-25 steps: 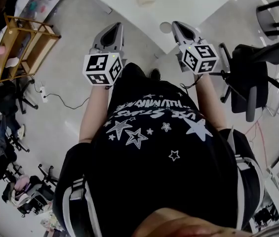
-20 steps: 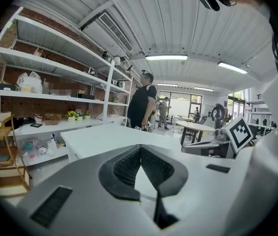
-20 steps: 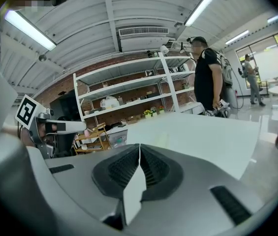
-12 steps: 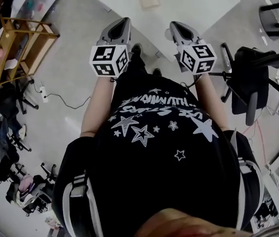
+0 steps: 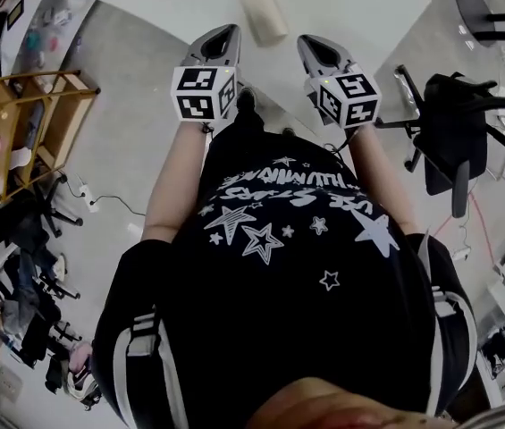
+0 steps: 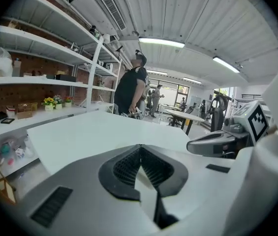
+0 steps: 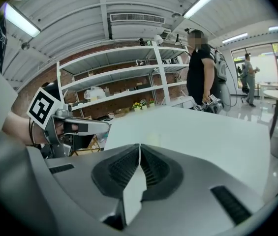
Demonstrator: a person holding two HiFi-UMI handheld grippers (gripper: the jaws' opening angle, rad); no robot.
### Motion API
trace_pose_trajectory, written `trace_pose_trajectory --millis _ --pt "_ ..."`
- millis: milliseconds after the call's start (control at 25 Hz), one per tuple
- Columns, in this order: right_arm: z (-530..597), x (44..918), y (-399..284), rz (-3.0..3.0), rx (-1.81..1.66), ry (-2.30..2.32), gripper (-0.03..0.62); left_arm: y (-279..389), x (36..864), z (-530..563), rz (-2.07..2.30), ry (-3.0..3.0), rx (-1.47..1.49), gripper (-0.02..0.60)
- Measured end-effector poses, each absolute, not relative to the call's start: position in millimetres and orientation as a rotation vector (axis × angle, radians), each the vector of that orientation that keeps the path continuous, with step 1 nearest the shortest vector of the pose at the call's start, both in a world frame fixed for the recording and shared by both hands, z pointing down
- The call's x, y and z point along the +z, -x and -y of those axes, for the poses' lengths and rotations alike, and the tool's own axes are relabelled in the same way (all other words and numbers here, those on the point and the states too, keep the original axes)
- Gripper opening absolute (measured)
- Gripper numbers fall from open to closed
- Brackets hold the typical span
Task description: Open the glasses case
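While jaws sit closed, glasses case (image 5: 261,9) lies ahead — apart

The table (image 5: 350,16) is smooth matt white, the case (image 5: 261,9) on it dull cream, the left gripper (image 5: 220,38) and right gripper (image 5: 313,47) grey matt plastic with black ribbed pads (image 6: 126,167), the shirt (image 5: 288,266) black cloth, the rack (image 5: 33,123) bare wood, the floor (image 5: 136,88) faintly glossy.

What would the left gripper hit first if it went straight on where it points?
Most likely the bare white table top, since the left gripper aims slightly down at it. The glasses case lies right of that line in the head view; depth is unclear.
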State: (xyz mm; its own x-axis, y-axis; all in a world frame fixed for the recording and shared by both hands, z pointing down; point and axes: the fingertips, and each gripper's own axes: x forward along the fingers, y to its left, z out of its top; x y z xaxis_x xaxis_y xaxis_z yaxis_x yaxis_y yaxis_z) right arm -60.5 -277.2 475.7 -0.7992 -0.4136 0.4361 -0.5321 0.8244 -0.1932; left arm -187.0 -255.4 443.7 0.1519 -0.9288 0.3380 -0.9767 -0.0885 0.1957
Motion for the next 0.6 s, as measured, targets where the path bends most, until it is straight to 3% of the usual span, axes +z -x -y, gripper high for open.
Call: trace_pose_trajectory --millis 600 --pt "294 523 114 2.434 0.357 -0.727 0.011 212 521 331 1.536 -2.089 0.397 0.012"
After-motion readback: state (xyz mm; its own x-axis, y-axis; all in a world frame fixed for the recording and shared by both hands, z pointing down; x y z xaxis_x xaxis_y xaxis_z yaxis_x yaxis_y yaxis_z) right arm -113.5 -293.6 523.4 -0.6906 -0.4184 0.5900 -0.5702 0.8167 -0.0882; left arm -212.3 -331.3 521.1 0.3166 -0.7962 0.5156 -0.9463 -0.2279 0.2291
